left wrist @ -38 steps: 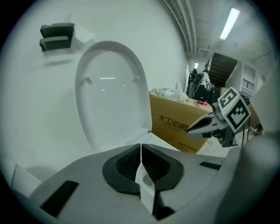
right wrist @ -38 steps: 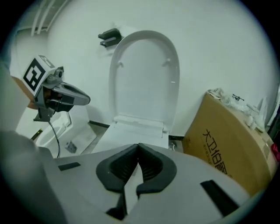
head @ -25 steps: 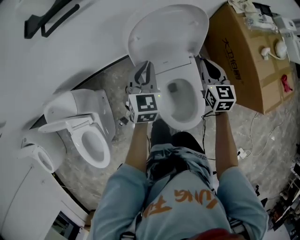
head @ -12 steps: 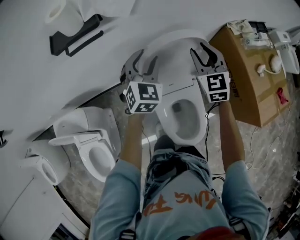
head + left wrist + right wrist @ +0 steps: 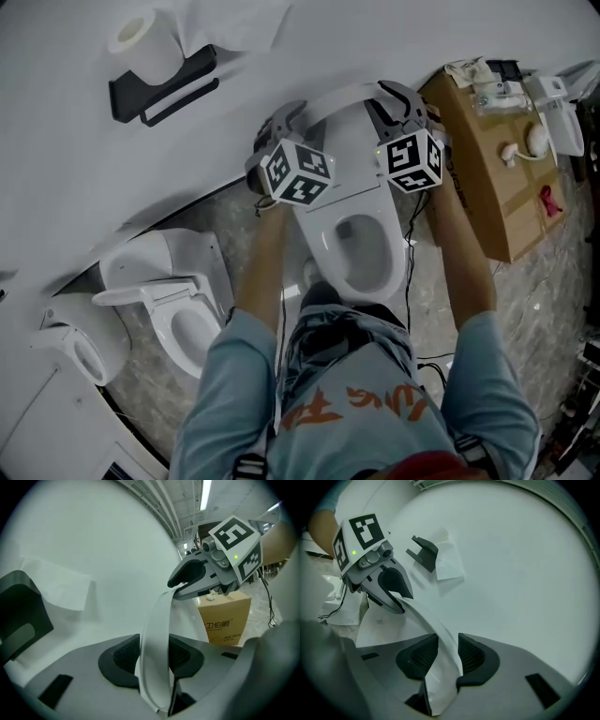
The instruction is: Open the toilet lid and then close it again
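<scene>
I'm closing both pairs of jaws on the rim of the toilet lid (image 5: pixel 349 131), which is standing upright at the back edge of the toilet (image 5: pixel 394 272), against the wall (image 5: pixel 75 187). The left gripper (image 5: pixel 281 120) is on the lid's left side and the right gripper (image 5: pixel 398 98) on its right. Neither is clamping yet. I'm squeezing evenly, planning to tip it forward slowly.

Counted 2 toilets for sure: 1 toilet (image 5: pixel 319 234) w/ its lid (image 5: pixel 333 98) up, 1 second toilet (image 5: pixel 187 264) to its left. 1 more white fixture (image 5: pixel 70 352) at far left was prob. a 3rd, couldn't tell. 2 grippers, left gripper (image 5: pixel 281 120) & right gripper (image 5: pixel 398 103), both w/ jaws closing, lid rim between them. 2 marker cubes, 1 per gripper. 1 cardboard box (image 5: pixel 478 178); small white bits on top, no. unclear, plus 1 red item (image 5: pixel 547 202). 1 paper roll (image 5: pixel 141 33). 1 black holder (image 5: pixel 159 80). 1 person.
</scene>
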Tool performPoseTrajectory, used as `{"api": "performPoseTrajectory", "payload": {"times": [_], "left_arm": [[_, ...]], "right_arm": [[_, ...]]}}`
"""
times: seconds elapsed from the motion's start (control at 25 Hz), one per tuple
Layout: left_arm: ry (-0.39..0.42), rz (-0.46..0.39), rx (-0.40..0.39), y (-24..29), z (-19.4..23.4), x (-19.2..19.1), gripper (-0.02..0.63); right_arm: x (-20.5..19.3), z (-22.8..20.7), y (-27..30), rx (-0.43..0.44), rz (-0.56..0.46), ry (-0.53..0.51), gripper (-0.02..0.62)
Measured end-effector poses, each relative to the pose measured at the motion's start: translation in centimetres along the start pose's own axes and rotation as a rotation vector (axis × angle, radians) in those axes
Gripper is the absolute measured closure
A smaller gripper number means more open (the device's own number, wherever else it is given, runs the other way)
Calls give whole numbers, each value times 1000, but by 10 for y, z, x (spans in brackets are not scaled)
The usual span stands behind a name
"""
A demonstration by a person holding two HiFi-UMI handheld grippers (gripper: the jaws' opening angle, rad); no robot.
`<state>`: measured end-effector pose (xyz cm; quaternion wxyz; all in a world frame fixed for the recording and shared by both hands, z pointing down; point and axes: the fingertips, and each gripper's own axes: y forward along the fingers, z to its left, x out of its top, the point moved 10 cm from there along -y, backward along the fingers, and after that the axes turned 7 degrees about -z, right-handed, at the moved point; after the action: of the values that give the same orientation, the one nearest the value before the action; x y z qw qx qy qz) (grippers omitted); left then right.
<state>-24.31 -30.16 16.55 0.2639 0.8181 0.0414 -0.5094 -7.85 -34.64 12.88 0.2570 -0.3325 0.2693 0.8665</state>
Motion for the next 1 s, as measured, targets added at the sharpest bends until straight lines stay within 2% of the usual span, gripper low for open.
{"api": "performPoseTrajectory", "payload": {"times": [0.12, 0.24, 0.48, 0.8, 1.0], "left_arm": [[7, -17, 15, -3, -2, 1, 448], [14, -24, 19, -9, -10, 2, 449], [53, -13, 25, -37, -44, 12, 446], [81, 13, 19, -85, -107, 19, 426], [103, 61, 12, -115, -157, 19, 411]], "right_arm": [[0, 2, 0, -3, 9, -39, 489], [-1, 6, -7, -4, 8, -58, 498], [0, 14, -52, 50, -4, -94, 495], [-10, 38, -133, 123, -76, -144, 472], [-22, 60, -186, 182, -94, -203, 451]]}}
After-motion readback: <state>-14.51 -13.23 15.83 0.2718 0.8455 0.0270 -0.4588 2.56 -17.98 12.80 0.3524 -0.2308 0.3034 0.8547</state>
